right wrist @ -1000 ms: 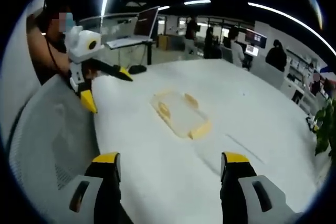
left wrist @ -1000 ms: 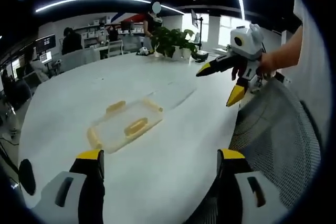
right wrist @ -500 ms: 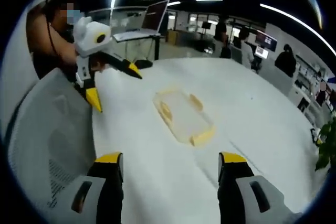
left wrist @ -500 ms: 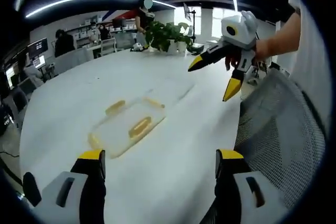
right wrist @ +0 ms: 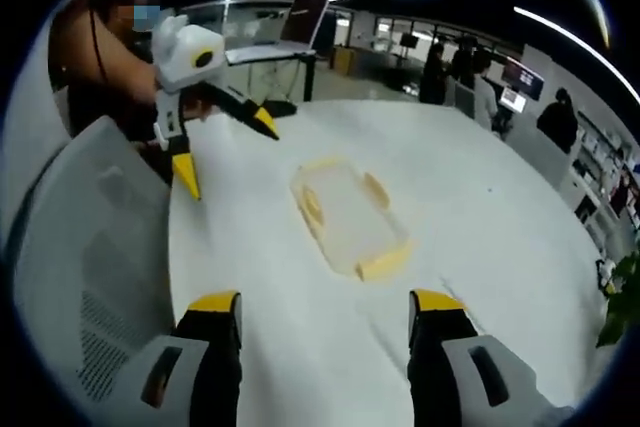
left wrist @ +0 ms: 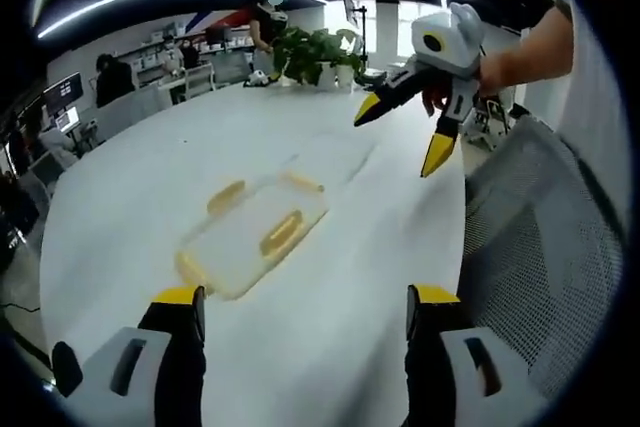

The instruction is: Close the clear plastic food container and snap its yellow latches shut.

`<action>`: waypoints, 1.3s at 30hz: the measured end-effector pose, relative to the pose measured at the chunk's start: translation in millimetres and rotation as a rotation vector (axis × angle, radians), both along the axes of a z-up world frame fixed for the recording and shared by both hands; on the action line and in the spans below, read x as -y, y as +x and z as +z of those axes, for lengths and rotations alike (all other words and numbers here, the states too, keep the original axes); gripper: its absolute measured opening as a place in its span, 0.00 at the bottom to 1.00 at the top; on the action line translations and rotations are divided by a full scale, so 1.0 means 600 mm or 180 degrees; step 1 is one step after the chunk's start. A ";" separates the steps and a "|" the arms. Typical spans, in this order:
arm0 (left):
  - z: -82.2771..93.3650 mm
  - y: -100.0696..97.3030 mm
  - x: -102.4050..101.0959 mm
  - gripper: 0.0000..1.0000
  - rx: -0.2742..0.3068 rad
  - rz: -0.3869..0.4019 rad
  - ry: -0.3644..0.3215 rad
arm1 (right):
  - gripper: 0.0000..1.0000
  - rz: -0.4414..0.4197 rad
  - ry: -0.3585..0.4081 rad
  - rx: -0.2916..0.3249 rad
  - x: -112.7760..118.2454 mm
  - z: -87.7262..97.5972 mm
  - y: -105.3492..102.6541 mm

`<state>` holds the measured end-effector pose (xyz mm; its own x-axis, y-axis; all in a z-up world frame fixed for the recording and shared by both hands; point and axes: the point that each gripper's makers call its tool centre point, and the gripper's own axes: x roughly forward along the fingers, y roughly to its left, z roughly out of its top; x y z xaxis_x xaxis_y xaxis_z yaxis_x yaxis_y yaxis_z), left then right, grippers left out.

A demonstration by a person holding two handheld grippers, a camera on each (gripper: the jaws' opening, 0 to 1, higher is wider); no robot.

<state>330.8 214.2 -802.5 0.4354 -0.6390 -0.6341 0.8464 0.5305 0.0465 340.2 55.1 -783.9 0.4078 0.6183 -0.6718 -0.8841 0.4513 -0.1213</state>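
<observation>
Both tools (left wrist: pixel 298 305) (right wrist: pixel 322 309) agape above latched-open container (left wrist: pixel 252 235).

Two claw-mounted fisheye views facing each other's side across one white worktop.

The left gripper view looks forward between its own wide-set jaws from the worktop's (left wrist: pixel 130 197) near edge, out over the clear container (left wrist: pixel 252 237) lying a little way ahead, toward a potted plant (left wrist: pixel 315 52) at the far end. The right claw (left wrist: pixel 405 137) hangs at upper right above a mesh chair back (left wrist: pixel 540 257). The right gripper view looks in from the opposite side, its jaws also spread, with the same container (right wrist: pixel 348 217) ahead and the left claw (right wrist: pixel 225 152) at upper left. Both share the worktop, container and chair (right wrist: pixel 90 247).
</observation>
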 end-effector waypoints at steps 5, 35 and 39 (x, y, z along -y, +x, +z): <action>-0.010 0.000 -0.004 0.79 -0.0015 -0.0067 0.0093 | 0.65 0.0052 -0.0047 -0.0033 -0.002 -0.006 0.008; -0.038 0.071 -0.028 0.74 0.0119 -0.0347 0.0632 | 0.56 0.0335 -0.0332 0.0006 -0.020 -0.028 0.058; -0.041 0.080 -0.035 0.73 0.0100 -0.0350 0.0684 | 0.55 0.0423 -0.0395 -0.0006 -0.025 -0.037 0.062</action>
<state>378.7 235.2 -827.4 0.3925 -0.5355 -0.7478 0.8948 0.4104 0.1757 377.5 69.9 -805.8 0.3269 0.5789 -0.7471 -0.9352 0.3122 -0.1673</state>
